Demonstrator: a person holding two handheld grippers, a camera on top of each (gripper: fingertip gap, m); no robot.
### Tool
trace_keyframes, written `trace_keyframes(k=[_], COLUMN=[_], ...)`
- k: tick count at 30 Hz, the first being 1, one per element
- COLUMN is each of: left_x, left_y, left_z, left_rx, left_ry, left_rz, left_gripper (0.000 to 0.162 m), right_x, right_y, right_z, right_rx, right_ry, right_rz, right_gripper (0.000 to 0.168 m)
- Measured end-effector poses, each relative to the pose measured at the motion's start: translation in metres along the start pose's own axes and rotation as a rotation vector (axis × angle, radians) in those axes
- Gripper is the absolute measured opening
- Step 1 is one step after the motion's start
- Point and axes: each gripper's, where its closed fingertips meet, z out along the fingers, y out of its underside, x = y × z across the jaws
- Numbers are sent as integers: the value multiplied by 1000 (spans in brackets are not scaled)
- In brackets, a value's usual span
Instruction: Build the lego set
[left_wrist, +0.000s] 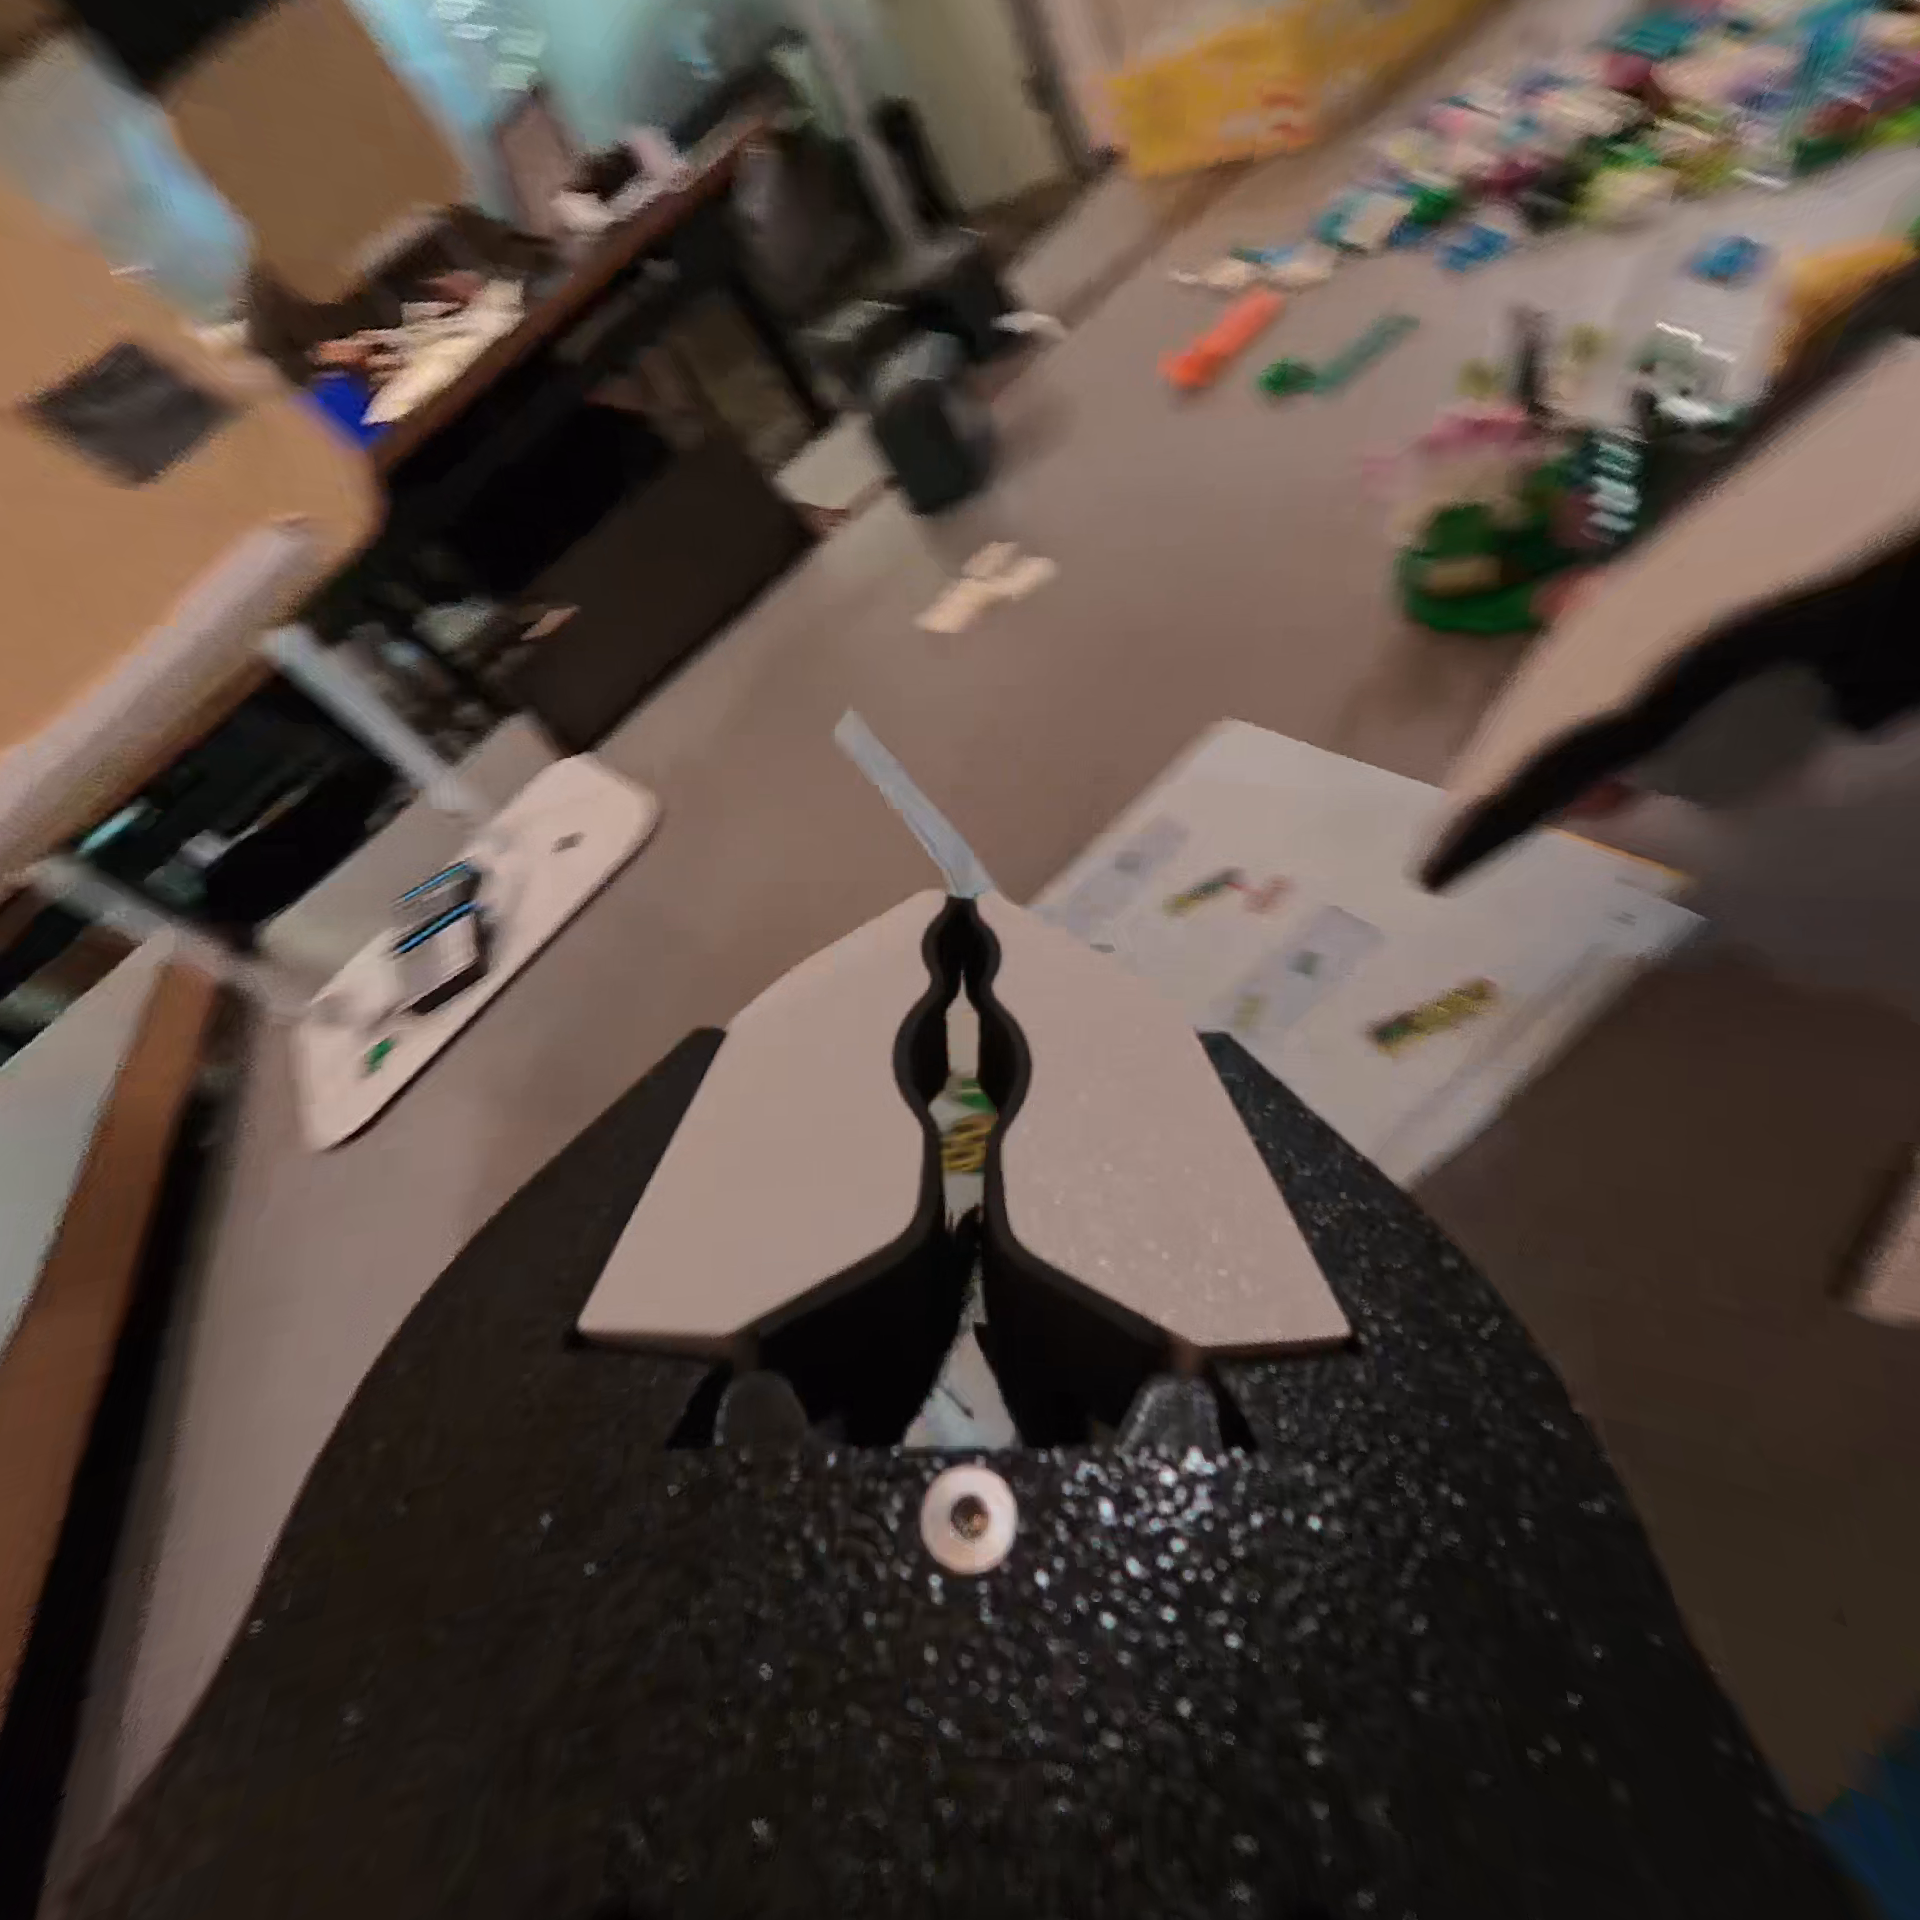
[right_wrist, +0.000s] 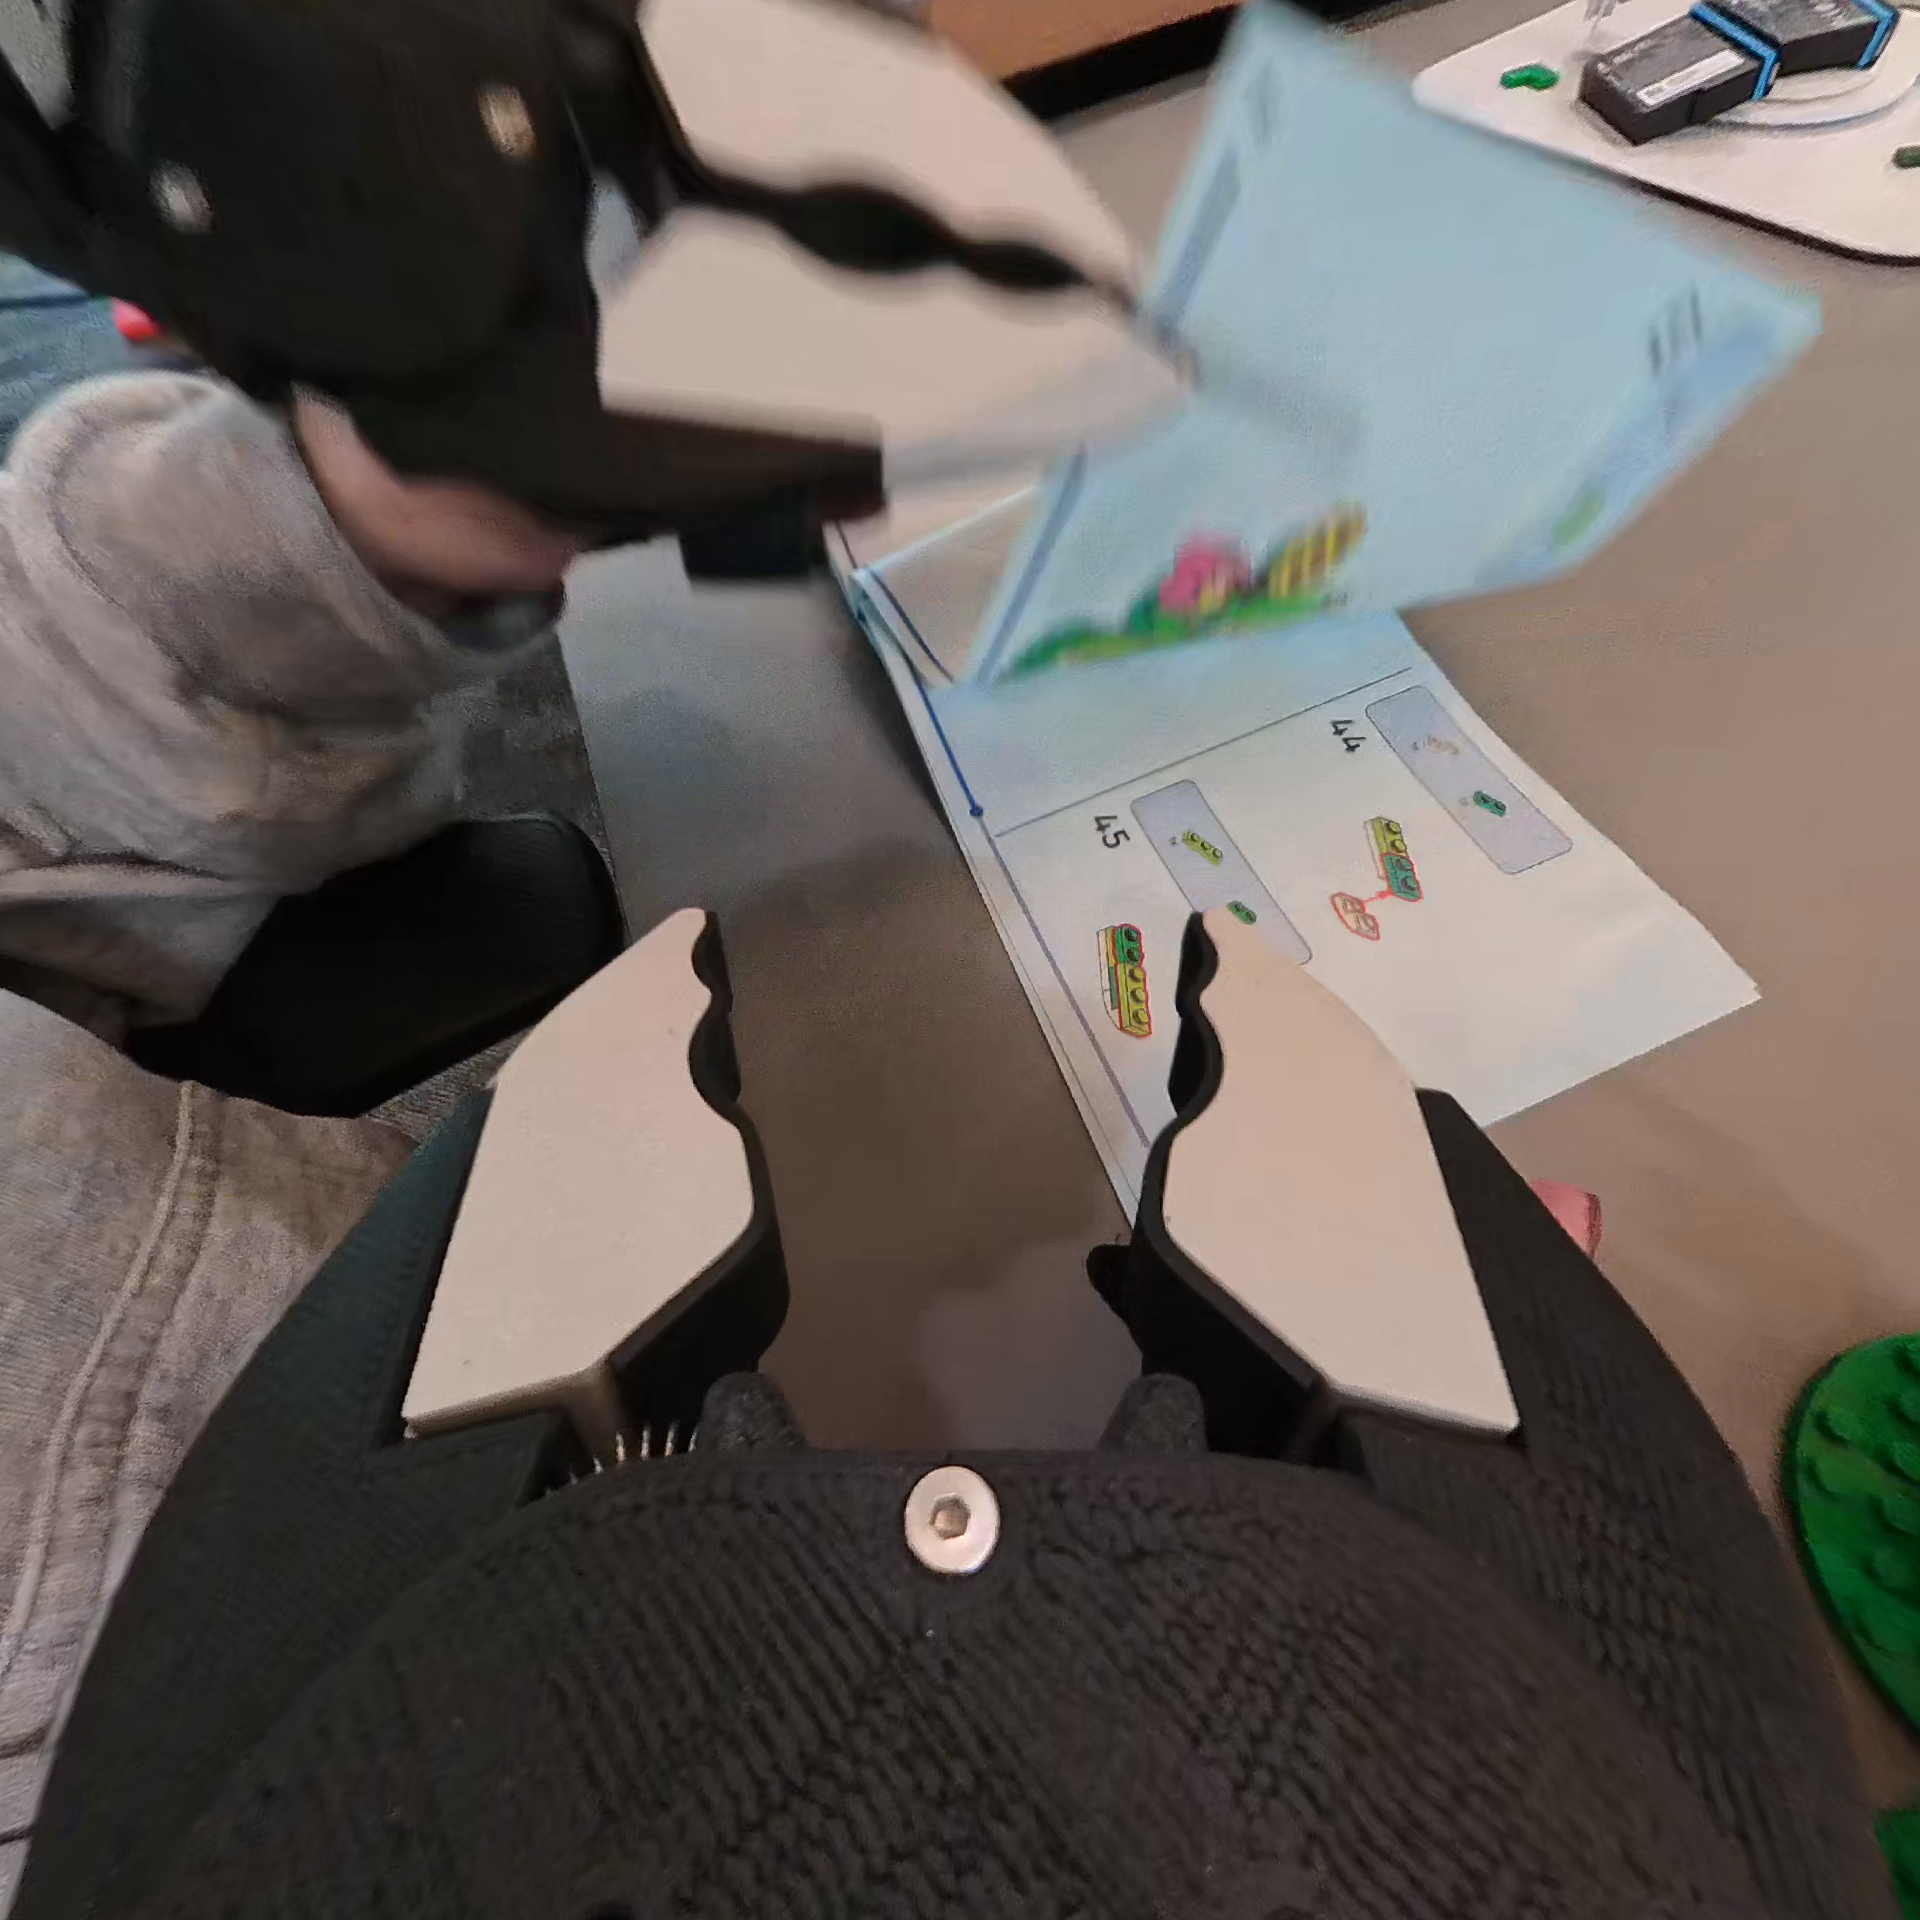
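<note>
My left gripper is shut on a page of the instruction booklet, seen edge-on sticking up from the fingertips. The right wrist view shows the same gripper pinching the corner of the pale blue page and holding it lifted over the open booklet, which lies flat on the table. My right gripper is open and empty, low over the table at the booklet's near edge, its right fingertip over the page. It also shows in the left wrist view.
A white tray with a black-and-blue box and small green pieces lies at the back right. A green studded plate sits at the right edge. A person's sleeve is at the left. Colourful bricks lie farther off. About 10 cm separates my left fingertips from my right.
</note>
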Motion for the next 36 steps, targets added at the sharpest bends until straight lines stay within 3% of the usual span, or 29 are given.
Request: trace_keyframes(k=[3, 8, 9, 12, 14, 15, 17, 21, 26, 27, 29, 33, 36], left_x=[-58, -104, -109, -116, -122, -124, -124, -101, -49, -41, -32, -21, -20], left_y=[20, 77, 87, 118, 128, 130, 122, 107, 74, 70, 72, 86, 97], left_z=[-26, -64, -71, -89, -102, -108, -112, -102, -71, -65, -54, -39, -32], left_rx=[-62, -250, -283, -388, -416, -419, -378, -382, -212, -198, -233, -340, -422], left_ry=[-222, -380, -398, -435, -494, -526, -554, -468, -125, -79, -37, 24, 47], left_rz=[-147, -263, -290, -390, -437, -446, -414, -295, -285, -294, -277, -185, -293], left_gripper=[0, 0, 5, 50, 72, 81, 84, 78, 52, 52, 67, 62, 69], right_x=[3, 2, 2, 2, 3, 4, 4, 4, 4, 4, 3, 3, 3], right_y=[1, -3, -4, -5, -4, -3, -3, -3, -4, -4, -3, -1, -1], right_z=[-1, -3, -3, -4, -4, -4, -5, -5, -7, -7, -7, -8, -9], right_rx=[1, 36, 43, 53, 54, 51, 53, 58, 67, 67, 64, 57, 61], right_ry=[43, 47, 46, 40, 41, 44, 46, 44, 42, 41, 41, 47, 47], right_rz=[-56, -76, -73, -65, -63, -63, -63, -67, -71, -71, -74, -91, -87], right_gripper=[73, 71, 71, 71, 71, 71, 71, 70, 70, 70, 70, 70, 69])
